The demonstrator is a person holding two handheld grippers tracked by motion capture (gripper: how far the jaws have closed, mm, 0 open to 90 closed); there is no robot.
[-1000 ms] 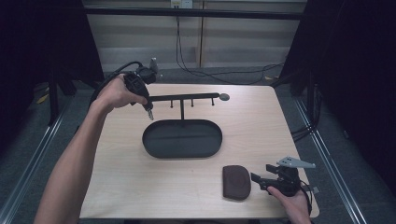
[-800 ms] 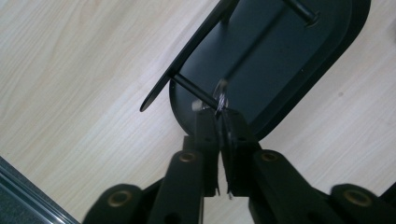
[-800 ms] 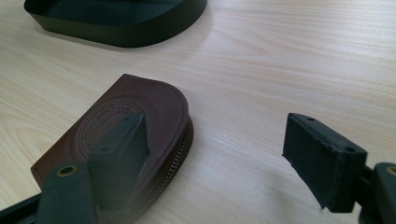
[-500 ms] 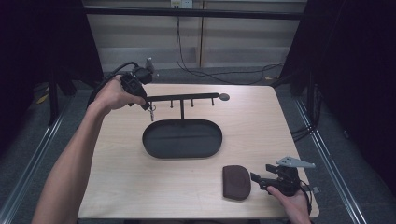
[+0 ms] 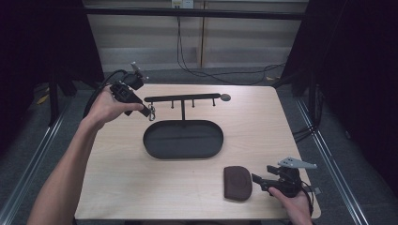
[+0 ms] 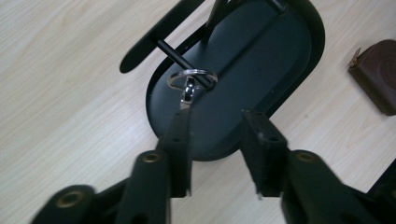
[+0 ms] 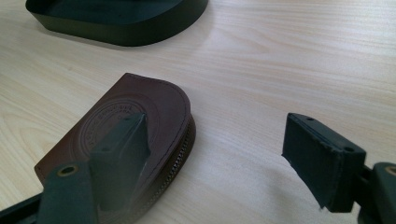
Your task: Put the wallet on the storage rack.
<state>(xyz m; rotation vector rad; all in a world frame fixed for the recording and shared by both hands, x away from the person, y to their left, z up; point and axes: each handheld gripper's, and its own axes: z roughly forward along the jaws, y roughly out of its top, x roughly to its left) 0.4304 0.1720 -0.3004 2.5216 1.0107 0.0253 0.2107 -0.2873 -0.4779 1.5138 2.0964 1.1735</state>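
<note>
Our left gripper (image 6: 215, 140), jaws just spreading, has a shiny metal key ring (image 6: 191, 79) hanging on the black rack's peg (image 6: 180, 58) just beyond its tips; our right gripper (image 7: 219, 158) gapes beside a rounded brown leather pouch (image 7: 140, 126) on the pale wood table (image 7: 280, 60).

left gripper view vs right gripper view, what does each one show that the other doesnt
The left gripper view has the metal key ring hanging on a peg of the black rack, just past the left gripper; its jaws have just been opening and stand apart with nothing between them. The right gripper view has the right gripper with jaws wide, one jaw in front of the brown leather pouch, its stamped round emblem and zip edge clear. Both share the pouch, the black oval tray and the wooden table.
</note>
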